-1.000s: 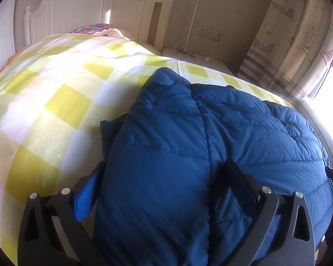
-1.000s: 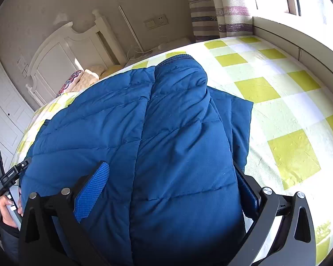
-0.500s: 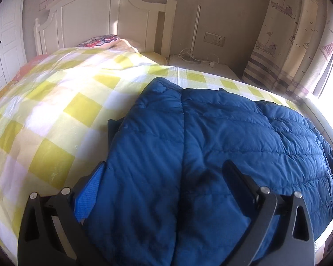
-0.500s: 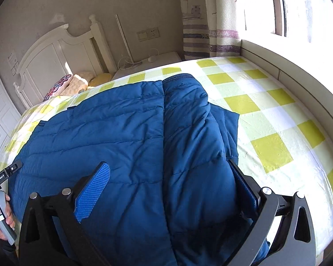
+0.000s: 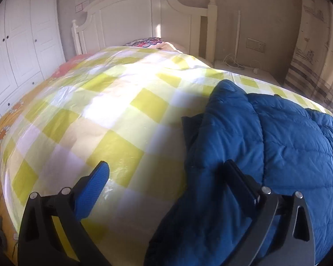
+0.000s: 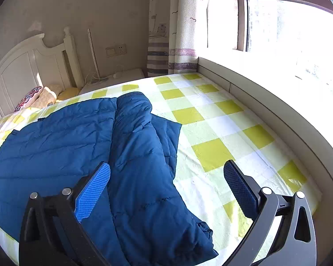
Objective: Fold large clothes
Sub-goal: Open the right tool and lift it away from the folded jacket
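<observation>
A blue quilted down jacket (image 5: 284, 155) (image 6: 82, 146) lies flat on the bed, with one long padded part folded lengthwise over its body. My left gripper (image 5: 166, 170) hangs open above the jacket's left edge and the checked cover beside it, its right finger over the fabric, holding nothing. In the right wrist view my right gripper (image 6: 166, 173) is also open, above the jacket's right edge, with its left blue pad (image 6: 93, 190) over the jacket and its right pad (image 6: 239, 188) over the bedcover.
The bed carries a yellow-and-white checked cover (image 5: 100, 119) (image 6: 222, 133). A white headboard (image 5: 144, 20) and pillows (image 6: 37, 97) stand at the far end, white wardrobe doors (image 5: 17, 44) on the left, a window ledge (image 6: 277, 93) and curtain (image 6: 173, 33) on the right.
Both grippers have pulled back and outward from over the jacket, the left one leftward and the right one rightward. The jacket lies still on the bed.
</observation>
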`<act>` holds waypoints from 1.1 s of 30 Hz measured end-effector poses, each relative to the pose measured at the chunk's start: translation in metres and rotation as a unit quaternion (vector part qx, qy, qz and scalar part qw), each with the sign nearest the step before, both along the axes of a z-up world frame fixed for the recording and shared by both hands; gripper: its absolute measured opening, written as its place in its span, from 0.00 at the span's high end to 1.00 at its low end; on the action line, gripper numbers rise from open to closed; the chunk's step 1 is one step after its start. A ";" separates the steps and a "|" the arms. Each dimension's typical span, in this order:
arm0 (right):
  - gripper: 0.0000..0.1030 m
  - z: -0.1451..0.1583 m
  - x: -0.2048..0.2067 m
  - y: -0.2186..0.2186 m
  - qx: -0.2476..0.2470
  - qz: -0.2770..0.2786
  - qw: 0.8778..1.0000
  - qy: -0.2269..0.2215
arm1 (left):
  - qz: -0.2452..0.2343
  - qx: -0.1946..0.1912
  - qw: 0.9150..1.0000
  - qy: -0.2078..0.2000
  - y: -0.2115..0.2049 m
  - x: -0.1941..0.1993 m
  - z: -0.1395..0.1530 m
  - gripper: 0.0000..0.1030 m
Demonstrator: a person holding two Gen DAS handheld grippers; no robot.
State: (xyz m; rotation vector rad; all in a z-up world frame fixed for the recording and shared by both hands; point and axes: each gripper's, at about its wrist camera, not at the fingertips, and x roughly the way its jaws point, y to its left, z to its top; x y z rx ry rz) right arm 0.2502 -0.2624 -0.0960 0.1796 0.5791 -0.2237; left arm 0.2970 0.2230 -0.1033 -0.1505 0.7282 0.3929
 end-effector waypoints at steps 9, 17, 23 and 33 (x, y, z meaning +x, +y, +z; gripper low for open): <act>0.05 -0.024 0.012 0.094 -0.067 0.199 0.977 0.040 | -0.178 -0.029 0.983 -0.034 -0.081 0.000 0.018 0.02; 0.05 -0.023 -0.034 -0.068 0.133 0.012 0.990 0.040 | -0.133 -0.100 0.986 0.011 -0.028 0.014 -0.019 0.02; 0.05 -0.046 -0.091 -0.043 0.240 0.104 0.963 0.069 | -0.135 -0.168 0.976 -0.001 -0.012 0.008 -0.037 0.02; 0.04 -0.060 -0.020 0.019 0.259 0.165 0.947 0.092 | -0.131 -0.166 0.978 0.001 -0.014 0.011 -0.036 0.02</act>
